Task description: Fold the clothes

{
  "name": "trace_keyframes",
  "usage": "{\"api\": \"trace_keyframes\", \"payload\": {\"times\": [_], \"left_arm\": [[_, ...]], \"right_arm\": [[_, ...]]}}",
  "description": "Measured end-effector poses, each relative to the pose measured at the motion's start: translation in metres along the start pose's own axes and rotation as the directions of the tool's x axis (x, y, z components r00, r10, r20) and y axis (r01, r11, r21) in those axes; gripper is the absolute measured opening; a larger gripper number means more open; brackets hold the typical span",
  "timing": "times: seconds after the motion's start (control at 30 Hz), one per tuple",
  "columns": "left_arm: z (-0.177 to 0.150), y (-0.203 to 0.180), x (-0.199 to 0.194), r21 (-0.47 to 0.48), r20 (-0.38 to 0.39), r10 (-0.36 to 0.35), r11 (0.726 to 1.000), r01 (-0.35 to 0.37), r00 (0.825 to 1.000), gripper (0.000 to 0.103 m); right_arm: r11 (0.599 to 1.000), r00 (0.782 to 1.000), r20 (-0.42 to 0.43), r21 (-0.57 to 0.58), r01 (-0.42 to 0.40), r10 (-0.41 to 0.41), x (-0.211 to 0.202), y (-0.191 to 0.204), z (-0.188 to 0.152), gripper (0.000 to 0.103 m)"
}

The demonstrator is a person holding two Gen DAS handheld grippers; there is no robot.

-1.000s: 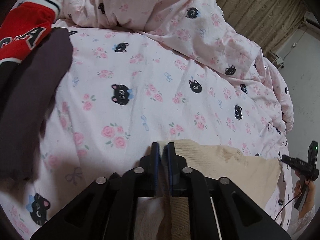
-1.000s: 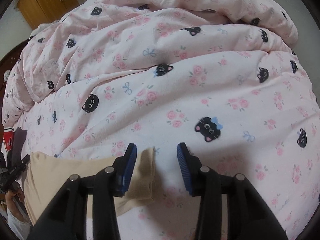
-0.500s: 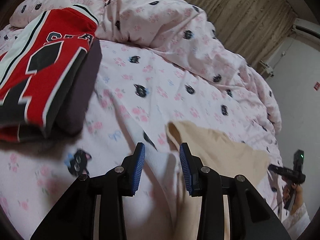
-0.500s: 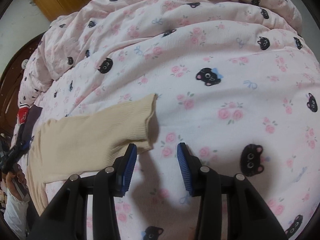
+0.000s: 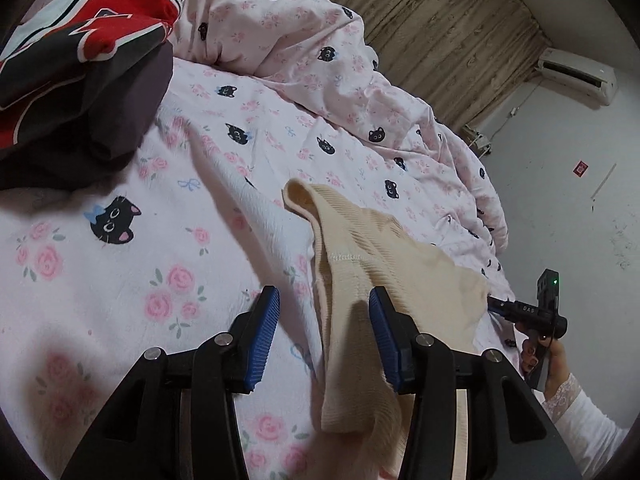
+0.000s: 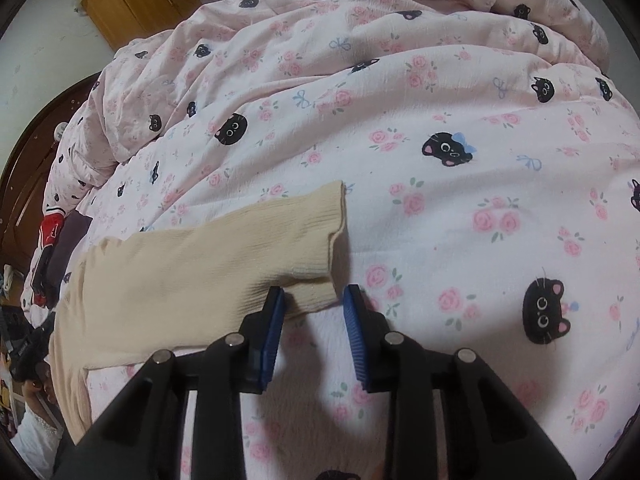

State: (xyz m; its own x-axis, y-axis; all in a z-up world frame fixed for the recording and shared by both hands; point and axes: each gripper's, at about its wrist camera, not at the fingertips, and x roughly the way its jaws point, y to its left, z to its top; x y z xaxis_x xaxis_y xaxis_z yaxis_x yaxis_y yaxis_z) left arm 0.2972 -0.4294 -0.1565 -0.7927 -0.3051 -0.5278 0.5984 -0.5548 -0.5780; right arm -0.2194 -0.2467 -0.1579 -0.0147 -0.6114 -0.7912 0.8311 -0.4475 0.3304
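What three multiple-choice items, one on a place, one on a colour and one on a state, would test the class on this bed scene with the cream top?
1. Where does the red jersey lie?
A. on a dark garment on the bed
B. on the floor
C. over the cream top

2. What colour are the gripper pads?
A. green
B. blue
C. white

3. How does the right gripper stand?
A. clamped shut on the bedding
B. out of sight
C. open at the cream top's corner

Answers: 1 A, the jersey rests on dark cloth at the bed's far side. 2 B, blue ribbed pads show in both views. 3 C, a gap shows between the pads and the corner is not pinched.
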Motion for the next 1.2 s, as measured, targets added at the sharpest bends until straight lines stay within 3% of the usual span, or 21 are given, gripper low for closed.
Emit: {"api": "trace_keyframes", "payload": {"times": [0.17,0.53,0.87,1.2], "left_arm": [[-0.004,-0.006,0.008,0.045,-0.002,0.044,0.998,-0.044,0.999,0.043],[-0.007,-0.005,0.010,0.042,0.005,0.042,0.998,-0.042,0.999,0.043],[-0.007,-0.003,0.010,0.034,0.007,0.032,0.999,-0.032,0.999,0.043],[-0.008,-0.003,0.011,0.037,0.010,0.033,0.999,-0.033,0.999,0.043]], "right_arm": [[1.000,1.000,0.020,0.003,-0.011,0.011,-0.001,0.000,0.002,0.028],[0.999,0.999,0.031,0.040,-0.036,0.035,-0.011,-0.002,-0.003,0.010],[0.997,1.000,0.016,0.082,0.003,-0.004,-0.039,-0.003,-0.017,0.009],[0.991,0.994,-0.025,0.082,0.106,-0.104,-0.028,-0.004,-0.028,0.009]]}}
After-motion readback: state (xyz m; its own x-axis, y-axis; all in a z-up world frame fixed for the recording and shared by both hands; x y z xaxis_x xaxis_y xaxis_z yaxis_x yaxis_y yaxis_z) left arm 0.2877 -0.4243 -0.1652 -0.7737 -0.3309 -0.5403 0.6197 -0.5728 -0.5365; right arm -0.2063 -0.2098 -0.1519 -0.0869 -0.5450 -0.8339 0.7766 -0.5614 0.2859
